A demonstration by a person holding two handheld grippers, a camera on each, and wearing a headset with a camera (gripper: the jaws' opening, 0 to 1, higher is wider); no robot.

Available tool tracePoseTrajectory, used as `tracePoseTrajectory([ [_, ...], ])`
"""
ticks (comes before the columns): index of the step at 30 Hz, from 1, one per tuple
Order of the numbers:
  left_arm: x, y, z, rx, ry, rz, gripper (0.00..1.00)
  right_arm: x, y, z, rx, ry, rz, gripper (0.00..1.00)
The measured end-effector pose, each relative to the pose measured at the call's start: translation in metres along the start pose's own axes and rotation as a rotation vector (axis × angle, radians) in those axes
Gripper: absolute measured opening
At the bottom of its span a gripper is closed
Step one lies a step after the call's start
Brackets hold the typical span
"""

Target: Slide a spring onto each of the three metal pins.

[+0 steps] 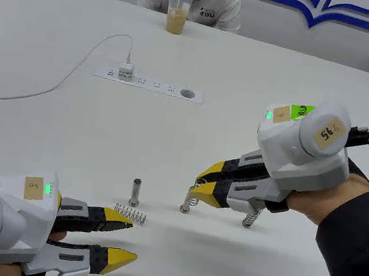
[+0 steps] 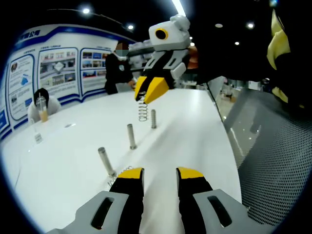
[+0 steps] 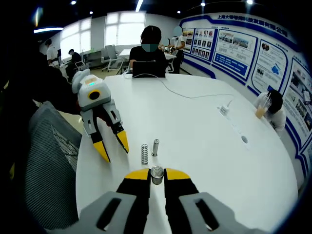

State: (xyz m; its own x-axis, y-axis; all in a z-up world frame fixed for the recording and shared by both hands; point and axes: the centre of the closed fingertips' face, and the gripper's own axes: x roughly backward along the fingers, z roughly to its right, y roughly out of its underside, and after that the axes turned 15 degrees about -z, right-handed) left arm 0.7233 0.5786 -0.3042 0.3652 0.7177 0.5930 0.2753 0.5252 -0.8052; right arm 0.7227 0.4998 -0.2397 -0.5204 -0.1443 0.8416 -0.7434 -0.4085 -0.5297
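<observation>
Three short metal pins stand on the white table [image 1: 172,130]. The left pin [image 1: 135,191] [image 2: 105,161] [image 3: 155,146] is bare, and a loose spring [image 1: 129,213] [image 3: 144,154] lies beside it. My right gripper [image 1: 203,186] [image 3: 156,176] is shut on a second spring [image 1: 194,196] [image 2: 142,111] [image 3: 156,174], held just over the middle pin [image 1: 184,209] [image 2: 131,136]. The third pin [image 1: 250,218] [image 2: 153,118] stands under the right gripper's body; coils seem to show on it. My left gripper [image 1: 125,238] [image 2: 160,174] is open and holds nothing, its tips close to the loose spring.
A white power strip [image 1: 149,84] with a plugged cable lies across the middle of the table. At the far edge stands a plastic cup of iced drink [image 1: 179,9], with a seated person behind it. A mesh chair back [image 2: 273,161] is at the table's side.
</observation>
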Motion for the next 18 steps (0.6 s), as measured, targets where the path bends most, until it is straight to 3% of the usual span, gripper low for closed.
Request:
tracePoseTrajectory([
  [18,0.0,0.002,0.0,0.01,0.0,-0.003,0.27,-0.004,-0.001,0.031,-0.065,0.051,0.023,0.12],
])
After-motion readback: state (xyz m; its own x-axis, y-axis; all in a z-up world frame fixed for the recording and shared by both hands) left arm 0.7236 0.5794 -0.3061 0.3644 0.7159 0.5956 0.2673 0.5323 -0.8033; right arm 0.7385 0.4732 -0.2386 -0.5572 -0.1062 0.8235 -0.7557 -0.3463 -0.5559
